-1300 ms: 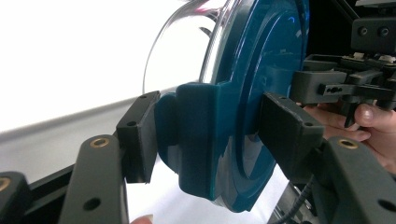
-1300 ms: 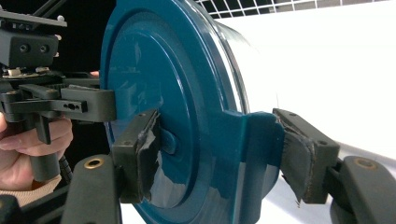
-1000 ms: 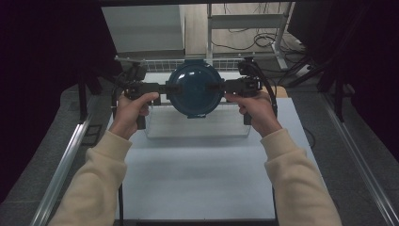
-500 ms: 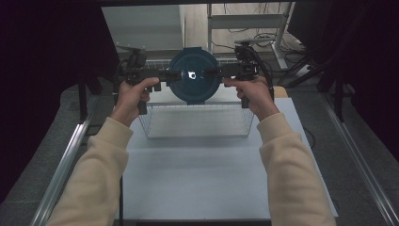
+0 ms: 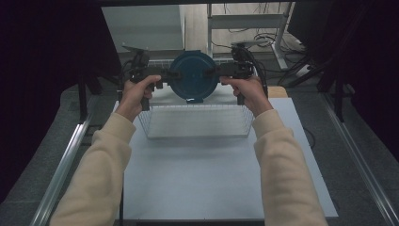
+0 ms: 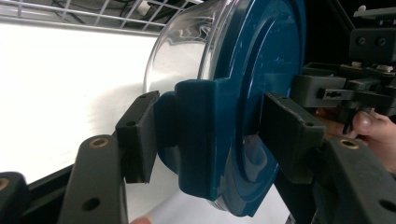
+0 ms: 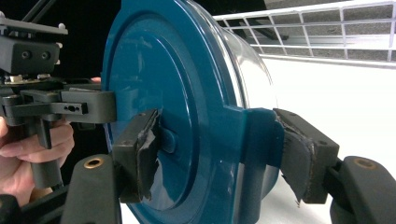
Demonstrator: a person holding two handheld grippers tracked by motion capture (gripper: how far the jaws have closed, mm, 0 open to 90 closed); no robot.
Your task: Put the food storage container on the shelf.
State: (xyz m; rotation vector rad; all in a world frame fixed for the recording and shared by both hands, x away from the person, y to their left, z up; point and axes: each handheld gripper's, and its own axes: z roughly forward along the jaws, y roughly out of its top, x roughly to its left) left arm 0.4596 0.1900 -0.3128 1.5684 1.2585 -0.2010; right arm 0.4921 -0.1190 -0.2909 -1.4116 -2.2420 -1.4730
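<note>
A round glass container with a dark blue clip lid point(image 5: 193, 75) hangs on edge over the far part of a white wire basket point(image 5: 195, 134), its lid facing the person. My left gripper point(image 5: 164, 75) is shut on the lid's left clip and my right gripper point(image 5: 221, 73) on the right clip. In the left gripper view, the pads of my left gripper point(image 6: 215, 135) press on a blue clip, with the clear bowl point(image 6: 187, 46) to the left of the lid. In the right gripper view, my right gripper point(image 7: 222, 156) clamps the opposite clip of the lid point(image 7: 159, 84).
The basket stands at the far end of a white table mat point(image 5: 211, 179). Metal rails point(image 5: 66, 160) run along both sides of the table. Dark curtains hang left and right, and a table frame with cables stands beyond the table.
Both hands have carried the container toward the far side, from over the basket's middle to over its far part. Both grips are unchanged.
</note>
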